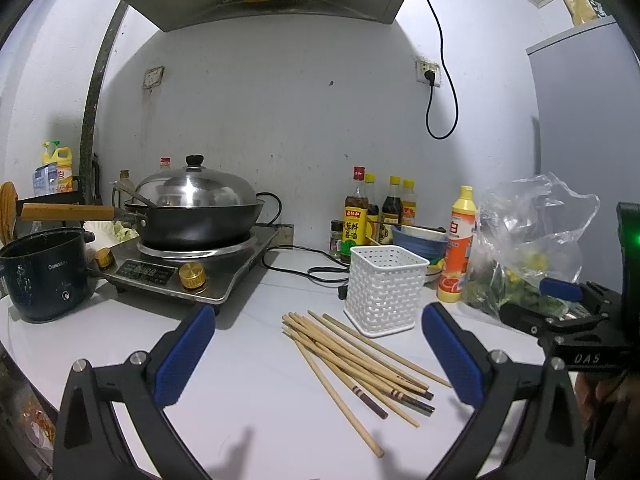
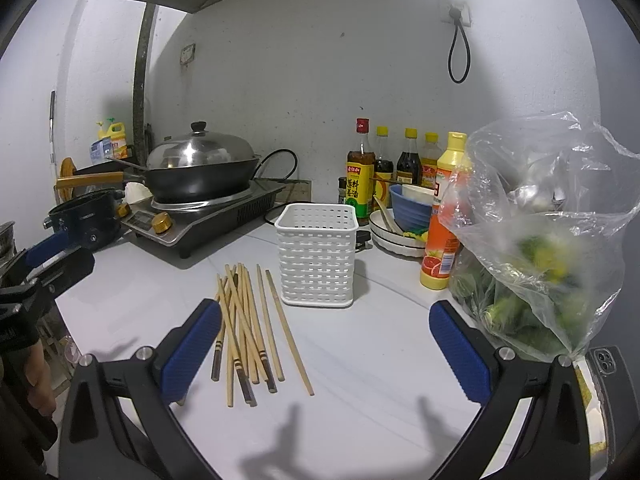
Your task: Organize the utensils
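Several wooden chopsticks (image 1: 352, 356) lie in a loose pile on the white counter, in front of an empty white lattice basket (image 1: 384, 290). My left gripper (image 1: 318, 354) hovers open above the counter, its blue pads wide on either side of the pile, touching nothing. In the right wrist view the chopsticks (image 2: 252, 328) lie just left of centre with the basket (image 2: 318, 254) behind them. My right gripper (image 2: 326, 354) is open and holds nothing, its left pad close to the pile. The right gripper (image 1: 560, 300) also shows at the right edge of the left wrist view.
An induction cooker with a lidded wok (image 1: 196, 208) stands at back left, a dark pot (image 1: 44, 272) beside it. Sauce bottles (image 1: 356, 212), a yellow squeeze bottle (image 1: 458, 244), stacked bowls (image 2: 404, 216) and a plastic bag of greens (image 2: 540, 240) crowd the right. A black cord (image 1: 304, 270) runs behind the basket.
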